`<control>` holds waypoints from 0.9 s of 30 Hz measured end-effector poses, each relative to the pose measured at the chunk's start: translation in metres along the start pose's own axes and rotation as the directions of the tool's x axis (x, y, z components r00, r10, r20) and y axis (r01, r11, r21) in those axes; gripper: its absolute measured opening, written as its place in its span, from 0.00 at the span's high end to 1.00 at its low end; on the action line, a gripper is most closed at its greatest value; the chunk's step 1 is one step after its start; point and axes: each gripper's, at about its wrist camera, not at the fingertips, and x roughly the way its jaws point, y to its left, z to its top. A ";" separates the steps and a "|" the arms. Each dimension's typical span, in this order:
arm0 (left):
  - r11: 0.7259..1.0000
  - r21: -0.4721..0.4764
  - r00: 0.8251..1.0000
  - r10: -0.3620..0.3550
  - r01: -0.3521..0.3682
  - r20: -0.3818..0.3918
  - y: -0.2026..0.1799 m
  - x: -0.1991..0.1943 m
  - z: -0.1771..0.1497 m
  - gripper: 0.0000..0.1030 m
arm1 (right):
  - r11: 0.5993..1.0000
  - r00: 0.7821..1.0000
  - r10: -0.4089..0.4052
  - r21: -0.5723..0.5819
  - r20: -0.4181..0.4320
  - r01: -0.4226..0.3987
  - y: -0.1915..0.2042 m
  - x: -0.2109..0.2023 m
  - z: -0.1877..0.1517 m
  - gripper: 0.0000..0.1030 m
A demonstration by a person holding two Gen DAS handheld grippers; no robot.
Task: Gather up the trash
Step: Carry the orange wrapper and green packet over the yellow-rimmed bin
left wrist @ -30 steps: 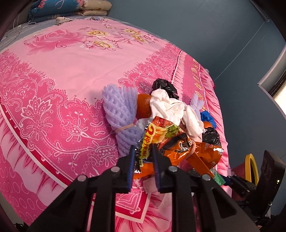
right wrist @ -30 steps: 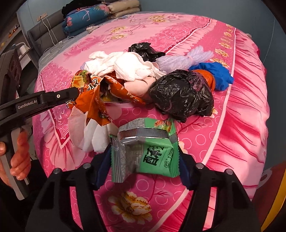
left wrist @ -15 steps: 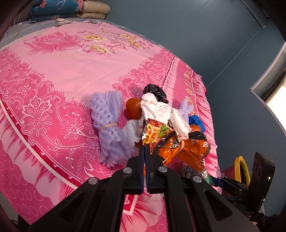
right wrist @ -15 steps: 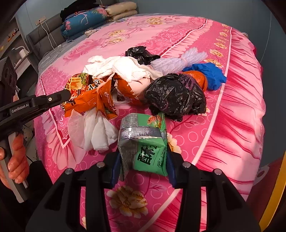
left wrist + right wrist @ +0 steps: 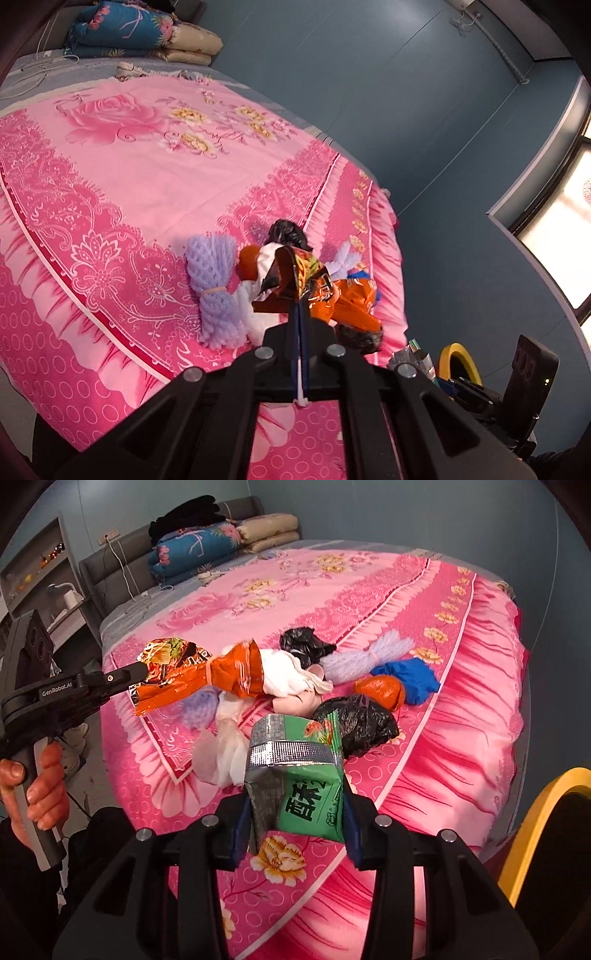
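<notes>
My left gripper [image 5: 300, 321] is shut on the edge of an orange snack wrapper [image 5: 332, 295], which hangs above the trash pile. From the right wrist view the same left gripper [image 5: 136, 672] holds the orange wrapper [image 5: 207, 675] out level, a hand on its handle. My right gripper [image 5: 293, 812] is shut on a green snack packet [image 5: 303, 786], lifted off the pink bedspread [image 5: 461, 738]. On the bed lie white tissues [image 5: 288, 672], a black bag [image 5: 354, 723], a purple foam net [image 5: 214, 288], a blue cloth [image 5: 410, 675] and an orange lump [image 5: 380, 690].
A yellow-rimmed bin [image 5: 535, 812] stands off the bed's corner at the right. Folded quilts [image 5: 207, 546] are stacked at the headboard. A shelf unit [image 5: 33, 572] stands left of the bed. The bed edge drops away just below both grippers.
The left jaws closed on the orange wrapper and lifted it off the pile. The right jaws narrowed onto the green packet and raised it from the bedspread.
</notes>
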 end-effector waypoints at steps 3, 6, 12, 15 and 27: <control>1.000 0.008 0.999 -0.015 0.015 0.030 -0.009 -0.016 0.003 1.00 | 1.000 1.000 0.013 0.005 0.022 -0.013 -0.003 -0.017 0.002 0.62; 0.999 0.024 0.998 -0.024 0.023 0.052 -0.020 -0.029 0.004 1.00 | 0.999 0.999 0.036 0.017 0.040 -0.037 -0.007 -0.036 0.004 0.62; 0.998 0.057 0.997 -0.034 0.030 0.075 -0.041 -0.047 0.007 1.00 | 0.998 0.993 0.052 0.017 0.105 -0.055 -0.011 -0.077 0.007 0.62; 0.997 0.068 0.996 -0.035 0.030 0.082 -0.049 -0.055 0.006 1.00 | 0.998 0.989 0.054 0.015 0.135 -0.057 -0.012 -0.094 0.008 0.62; 0.990 0.135 0.995 -0.054 0.041 0.089 -0.094 -0.070 -0.005 1.00 | 0.999 0.972 0.033 0.019 0.232 -0.038 -0.027 -0.156 0.007 0.62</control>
